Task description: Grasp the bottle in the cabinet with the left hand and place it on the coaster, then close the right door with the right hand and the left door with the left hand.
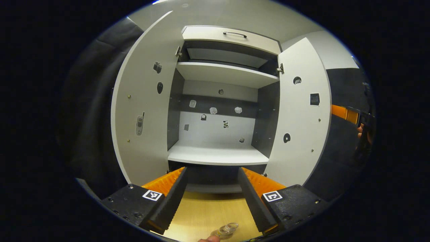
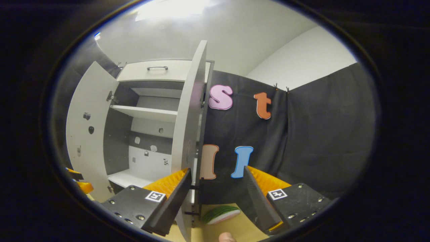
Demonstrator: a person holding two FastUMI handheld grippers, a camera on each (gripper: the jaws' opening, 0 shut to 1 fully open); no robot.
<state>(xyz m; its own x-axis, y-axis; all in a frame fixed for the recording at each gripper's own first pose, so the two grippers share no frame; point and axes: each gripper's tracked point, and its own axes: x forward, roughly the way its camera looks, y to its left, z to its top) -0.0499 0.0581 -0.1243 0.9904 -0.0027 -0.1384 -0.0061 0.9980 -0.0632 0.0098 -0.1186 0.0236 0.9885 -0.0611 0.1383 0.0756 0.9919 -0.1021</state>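
Left hand-held gripper (image 1: pixel 212 198) faces the open cabinet (image 1: pixel 231 37) straight on, jaws spread wide, nothing between them. Both doors stand open: left door (image 1: pixel 144 111) swung out to the left, right door (image 1: pixel 299 117) swung out to the right. Lower shelf (image 1: pixel 216 155) sits just beyond the fingertips; small stickers dot the back panel and the insides of the doors. On the wooden counter (image 1: pixel 205 211), below and between the left fingers, a clear glassy object (image 1: pixel 226 229) lies at the bottom edge of the left gripper view, maybe the bottle's top on the coaster, cannot tell for sure.

Right hand-held gripper (image 2: pixel 217 198) also wide, holding nothing. It sits near the right door's outer edge (image 2: pixel 189 111), which passes just past its left finger, not touching as far as visible. A green-and-white watermelon-slice-like item (image 2: pixel 221 214) lies on the counter between the right fingers.
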